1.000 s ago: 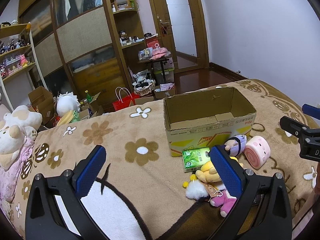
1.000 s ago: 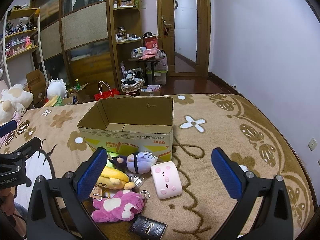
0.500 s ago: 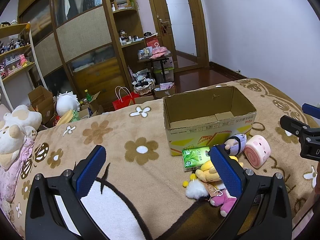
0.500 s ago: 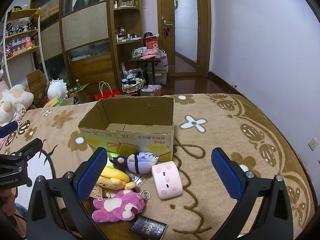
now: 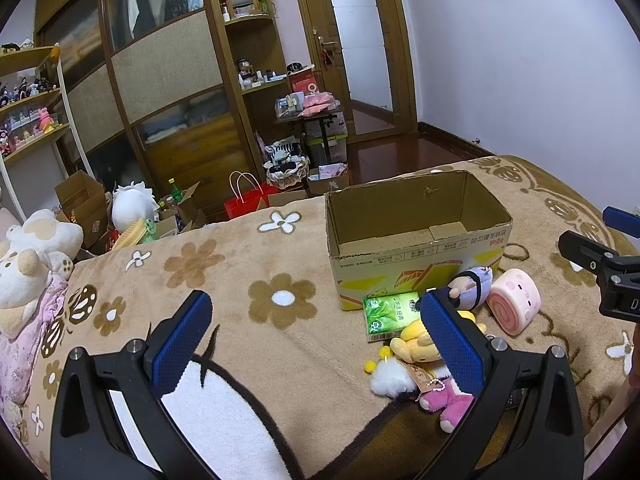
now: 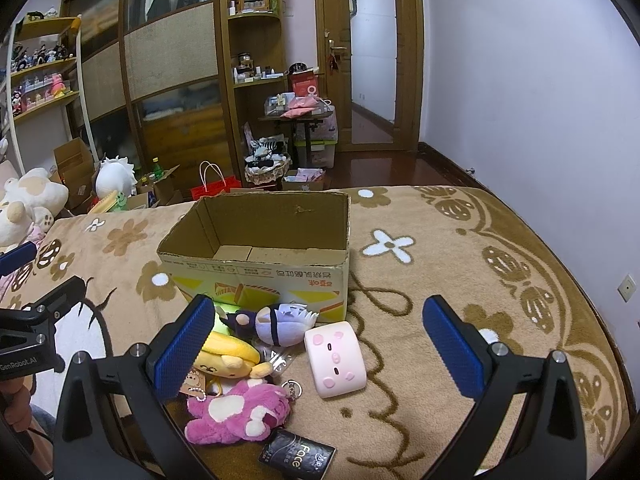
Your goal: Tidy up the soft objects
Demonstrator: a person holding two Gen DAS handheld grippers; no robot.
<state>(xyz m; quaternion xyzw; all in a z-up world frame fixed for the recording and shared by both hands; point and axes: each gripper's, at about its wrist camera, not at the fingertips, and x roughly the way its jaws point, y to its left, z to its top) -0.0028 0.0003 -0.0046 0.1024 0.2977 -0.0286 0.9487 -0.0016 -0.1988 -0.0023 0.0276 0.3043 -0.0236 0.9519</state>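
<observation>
Both claws released: left claw (image 5: pixel 316 328), right claw (image 6: pixel 320 328). Cardboard box (image 6: pixel 256 276) holds nothing. Pink roll plush (image 6: pixel 335 359) lies just near of it.

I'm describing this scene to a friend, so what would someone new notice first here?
An open cardboard box stands empty in the middle of a brown flowered blanket. Crowded against its near side lie small soft toys: a pink pig-faced roll plush, a purple-haired doll, a yellow plush and a magenta bear. Both the left gripper and the right gripper hang open.
</observation>
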